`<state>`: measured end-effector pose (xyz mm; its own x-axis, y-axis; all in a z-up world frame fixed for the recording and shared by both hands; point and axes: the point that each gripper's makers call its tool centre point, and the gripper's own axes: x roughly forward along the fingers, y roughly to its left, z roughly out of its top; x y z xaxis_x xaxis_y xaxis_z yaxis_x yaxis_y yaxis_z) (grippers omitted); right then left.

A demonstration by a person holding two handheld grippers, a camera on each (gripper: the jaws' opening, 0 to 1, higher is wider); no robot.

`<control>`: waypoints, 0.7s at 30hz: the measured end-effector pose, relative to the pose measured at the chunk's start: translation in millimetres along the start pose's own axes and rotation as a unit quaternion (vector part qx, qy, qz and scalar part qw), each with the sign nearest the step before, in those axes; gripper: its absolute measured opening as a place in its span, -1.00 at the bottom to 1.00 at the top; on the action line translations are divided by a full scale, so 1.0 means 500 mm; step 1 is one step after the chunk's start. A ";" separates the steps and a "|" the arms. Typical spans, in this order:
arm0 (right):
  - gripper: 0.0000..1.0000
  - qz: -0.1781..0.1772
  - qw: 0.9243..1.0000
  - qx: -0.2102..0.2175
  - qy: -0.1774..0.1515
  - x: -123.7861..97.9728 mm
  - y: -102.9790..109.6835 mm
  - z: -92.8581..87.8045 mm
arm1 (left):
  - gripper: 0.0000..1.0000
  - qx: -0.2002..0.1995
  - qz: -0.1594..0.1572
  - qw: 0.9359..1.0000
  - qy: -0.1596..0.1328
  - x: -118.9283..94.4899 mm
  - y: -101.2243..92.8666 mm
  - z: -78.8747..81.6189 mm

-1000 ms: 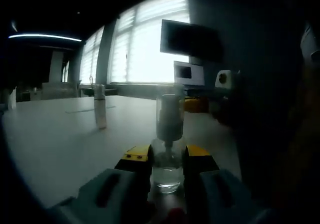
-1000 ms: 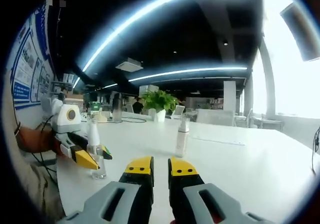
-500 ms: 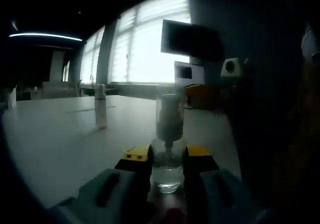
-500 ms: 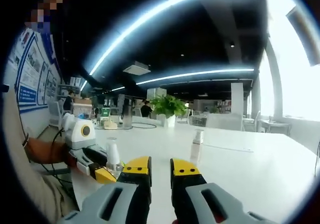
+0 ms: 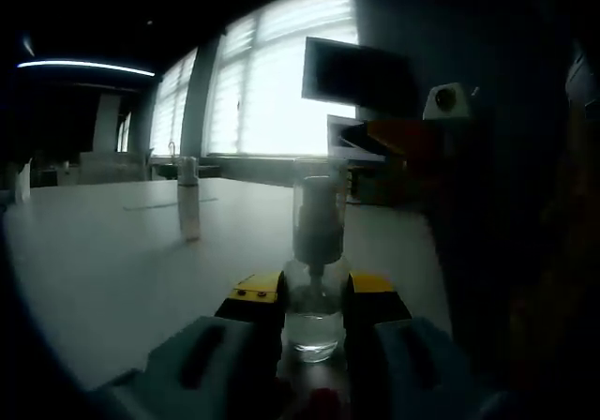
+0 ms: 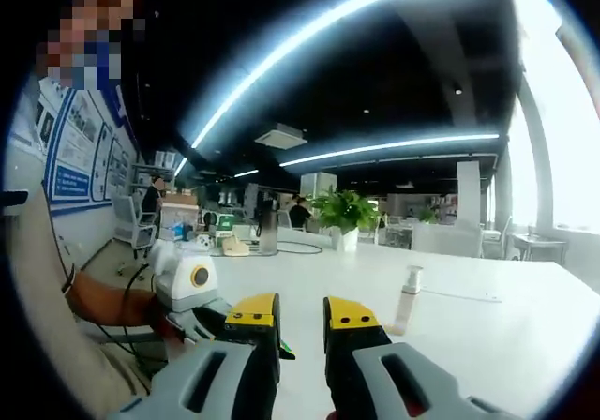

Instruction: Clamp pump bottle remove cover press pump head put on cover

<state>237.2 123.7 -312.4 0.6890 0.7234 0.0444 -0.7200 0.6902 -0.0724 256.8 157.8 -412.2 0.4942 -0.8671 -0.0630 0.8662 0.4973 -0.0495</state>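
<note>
Your left tool [image 5: 314,293] is clamped on the small clear glass pump bottle [image 5: 314,312], which stands on the white worktop [image 5: 112,261] between its yellow-tipped jaws. The clear cylindrical cover [image 5: 319,209] sits over the pump head, so I judge only the clamping done: removing the cover, pressing the pump and recapping are left. Your right tool [image 6: 302,315] hangs above the worktop, its jaws slightly apart and holding nothing. A second slim bottle [image 6: 406,298] stands beyond it.
</note>
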 end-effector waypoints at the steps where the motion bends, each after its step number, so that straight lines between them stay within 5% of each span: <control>1: -0.72 0.003 1.000 0.001 0.000 0.002 0.004 0.001 | -0.68 0.000 0.000 1.000 0.000 0.000 0.000 0.000; 21: -0.63 0.043 0.999 0.005 0.024 0.049 0.055 -0.017 | -0.68 -0.001 0.001 1.000 0.000 0.000 0.001 -0.001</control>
<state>235.1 160.3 -321.9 0.6277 0.7784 -0.0087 -0.7772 0.6260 -0.0642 257.3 158.3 -412.8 0.4965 -0.8657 -0.0631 0.8647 0.4997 -0.0515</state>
